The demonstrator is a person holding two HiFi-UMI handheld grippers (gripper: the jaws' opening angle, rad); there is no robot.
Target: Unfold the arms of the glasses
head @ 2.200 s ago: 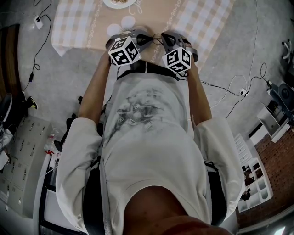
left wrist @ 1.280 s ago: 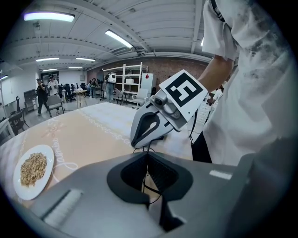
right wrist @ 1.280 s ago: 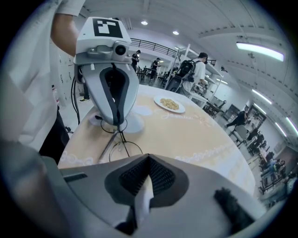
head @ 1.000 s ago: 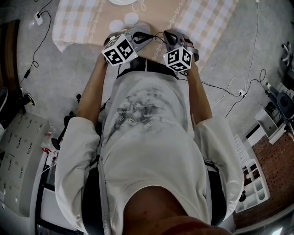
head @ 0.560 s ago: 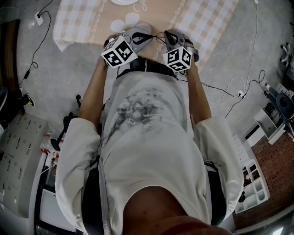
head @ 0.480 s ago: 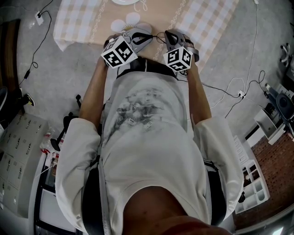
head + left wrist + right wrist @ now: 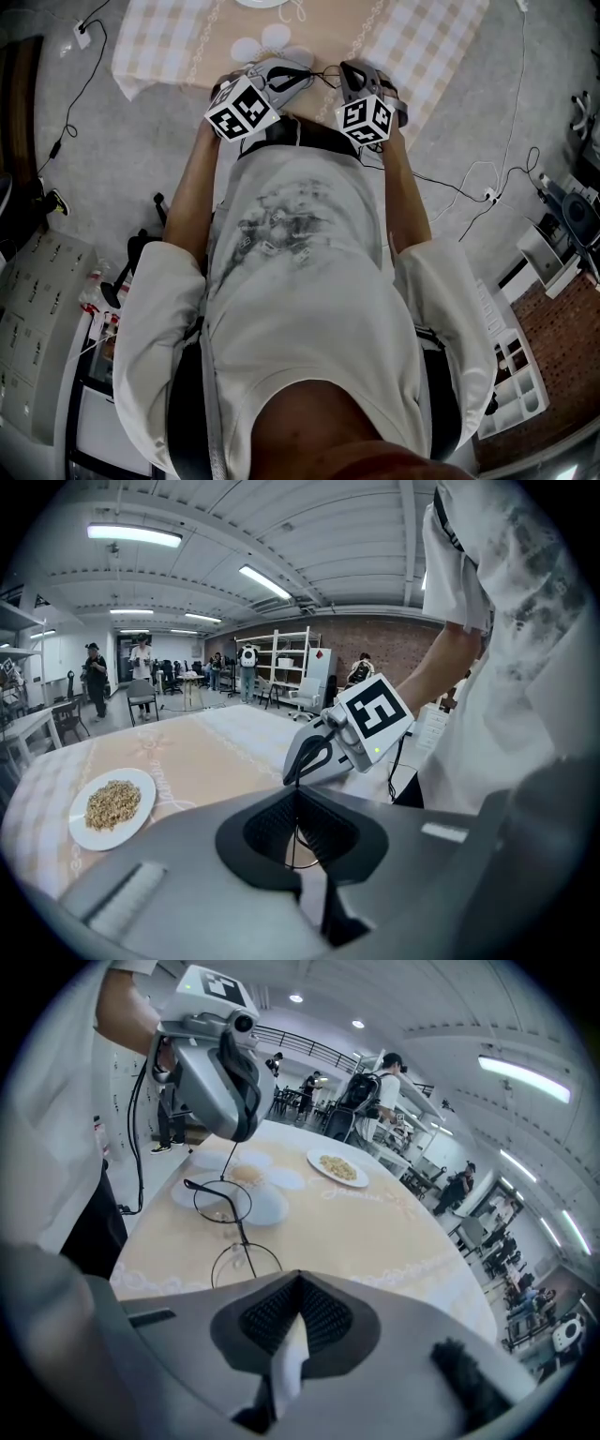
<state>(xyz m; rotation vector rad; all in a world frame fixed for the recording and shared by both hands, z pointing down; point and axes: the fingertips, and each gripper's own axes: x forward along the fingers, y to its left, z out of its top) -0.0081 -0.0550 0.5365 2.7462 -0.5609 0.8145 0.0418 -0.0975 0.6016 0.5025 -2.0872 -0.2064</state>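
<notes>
1. The glasses [image 7: 243, 1241] have a thin wire frame with two round lenses. They are held up between the two grippers, just above the near edge of the table [image 7: 403, 1241] and close in front of the person's body.
2. The left gripper [image 7: 298, 803] has its jaws pressed together on a thin wire of the frame. In the right gripper view this wire rises from the far lens up to the left jaws, so I judge it is one arm, pinched near its end.
3. The right gripper [image 7: 298, 1288] also has its jaws fully closed. A wire of the glasses runs across the near lens straight into them. In the left gripper view its tips meet the same wire, so it appears to hold the near side of the frame.
4. As I judge it, the task is under way but not finished. The arm in the left jaws stands away from the lenses, so it seems partly opened. A dark arm tip lies beside the far lens, which suggests that the second arm is folded along the frame. I cannot be sure of this, because the wires are very thin.
5. What is left is to swing the first arm fully out, then change the grip and open the second arm.
6. A plate of grain [image 7: 142, 789] stands farther on the table, well apart from the glasses, and takes no part.
</notes>
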